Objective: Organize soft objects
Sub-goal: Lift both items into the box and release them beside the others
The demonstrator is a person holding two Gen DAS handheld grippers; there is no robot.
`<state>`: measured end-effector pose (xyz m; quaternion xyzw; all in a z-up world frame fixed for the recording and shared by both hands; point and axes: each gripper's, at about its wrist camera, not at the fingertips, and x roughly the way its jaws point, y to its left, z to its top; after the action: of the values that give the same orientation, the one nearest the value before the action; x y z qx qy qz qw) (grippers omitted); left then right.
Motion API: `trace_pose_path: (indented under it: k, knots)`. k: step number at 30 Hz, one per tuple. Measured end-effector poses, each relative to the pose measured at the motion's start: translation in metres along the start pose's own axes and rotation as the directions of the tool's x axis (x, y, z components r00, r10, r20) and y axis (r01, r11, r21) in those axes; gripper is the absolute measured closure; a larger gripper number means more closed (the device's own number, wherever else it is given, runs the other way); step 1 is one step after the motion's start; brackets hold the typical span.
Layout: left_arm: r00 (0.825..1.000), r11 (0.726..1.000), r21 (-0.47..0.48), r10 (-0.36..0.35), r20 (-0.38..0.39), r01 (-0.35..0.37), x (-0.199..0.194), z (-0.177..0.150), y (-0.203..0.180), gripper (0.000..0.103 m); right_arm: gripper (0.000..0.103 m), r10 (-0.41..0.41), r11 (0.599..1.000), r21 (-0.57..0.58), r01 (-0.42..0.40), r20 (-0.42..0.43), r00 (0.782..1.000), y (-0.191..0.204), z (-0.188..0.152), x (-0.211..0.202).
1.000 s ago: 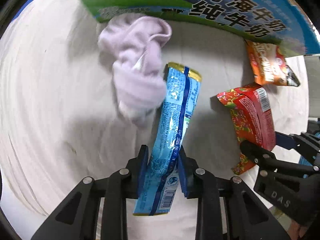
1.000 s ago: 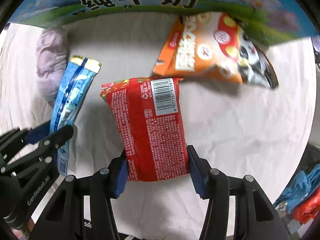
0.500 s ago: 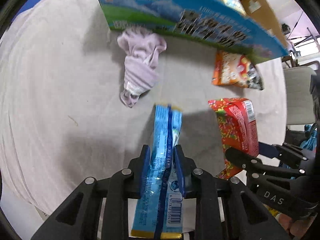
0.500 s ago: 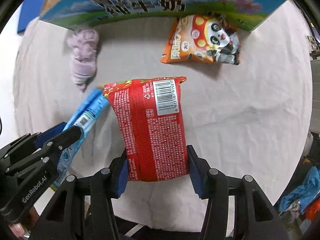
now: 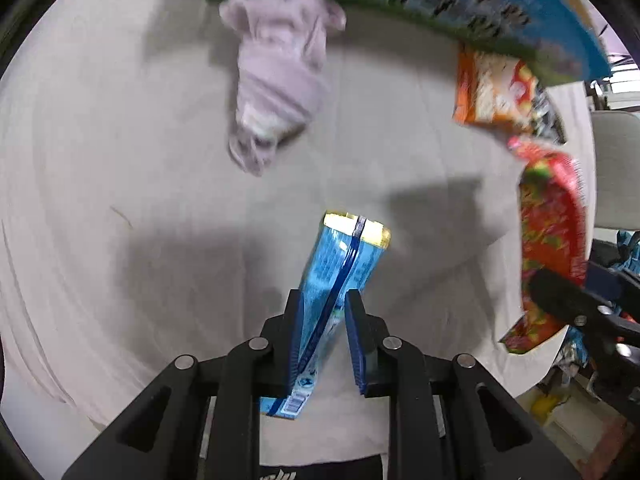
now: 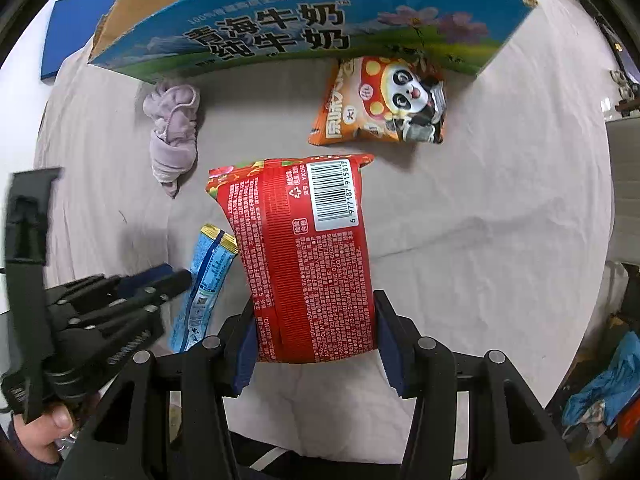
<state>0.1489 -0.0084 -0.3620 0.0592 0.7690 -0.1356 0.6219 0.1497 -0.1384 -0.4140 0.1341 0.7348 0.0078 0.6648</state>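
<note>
My left gripper is shut on a blue snack packet and holds it above the cloth; gripper and packet also show in the right wrist view. My right gripper is shut on a red snack bag, held above the table; the bag also shows at the right of the left wrist view. A lilac sock lies crumpled on the cloth in front of the milk carton box; it also shows in the left wrist view. An orange panda snack bag lies by the box.
The table carries a pale cloth. The open cardboard milk box stands at the far edge. A blue board lies far left. A grey chair stands beyond the right edge.
Both grippers have pulled back and up from the box with their packets. The left view swung so the sock and box sit higher; the blue packet shows less length ahead of the fingers.
</note>
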Motion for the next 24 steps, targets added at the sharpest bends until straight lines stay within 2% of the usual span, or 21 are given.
trace_pose_path:
  k: [2,4,7,9,10,11,12,15,18,21,24]
  knots:
    - [0.999,1.000,0.026,0.016,-0.031,-0.015,0.010,-0.001,-0.002,0.076,0.049,0.000,1.000,0.002,0.000,-0.003,1.000,0.000,0.000,0.002]
    - [0.996,0.997,0.056,0.057,-0.063,-0.053,0.024,-0.002,-0.004,0.061,0.049,0.004,1.000,0.001,-0.004,-0.005,1.000,0.003,-0.003,0.005]
    - [0.989,0.990,0.091,0.117,-0.095,-0.108,0.045,-0.002,-0.006,0.048,0.049,-0.002,1.000,-0.004,0.002,-0.009,1.000,0.008,-0.005,0.009]
    - [0.989,0.986,0.101,0.135,-0.052,-0.130,0.046,-0.002,-0.009,0.048,0.049,-0.001,1.000,-0.005,0.001,-0.016,1.000,0.010,-0.004,0.016]
    - [0.989,0.986,0.097,0.141,-0.046,-0.136,0.047,-0.003,-0.010,0.053,0.049,-0.001,1.000,-0.005,0.001,-0.019,1.000,0.010,-0.004,0.017]
    - [0.990,0.987,0.090,0.137,-0.037,-0.133,0.046,-0.004,-0.010,0.061,0.049,-0.001,1.000,-0.008,0.000,-0.022,1.000,0.011,-0.004,0.018]
    - [0.991,0.987,0.089,0.133,-0.026,-0.130,0.048,-0.004,-0.015,0.077,0.049,0.001,1.000,-0.009,-0.001,-0.023,1.000,0.009,-0.002,0.016]
    - [0.995,0.994,0.059,0.095,-0.011,-0.094,0.044,-0.005,-0.008,0.083,0.049,0.003,1.000,-0.017,-0.004,-0.021,1.000,0.011,-0.001,0.015]
    - [0.998,0.997,0.032,0.065,0.025,-0.066,0.031,-0.009,-0.001,0.083,0.049,0.003,1.000,-0.023,-0.003,-0.012,1.000,0.010,0.001,0.010]
    - [0.998,1.000,0.020,0.003,0.068,-0.004,0.004,-0.013,0.007,0.083,0.049,0.009,1.000,-0.025,-0.009,0.006,1.000,0.009,0.001,0.002]
    - [0.990,0.999,0.014,-0.035,0.135,0.033,-0.027,-0.015,0.011,0.083,0.049,0.025,0.999,-0.025,-0.024,0.026,0.999,0.009,0.004,-0.009]
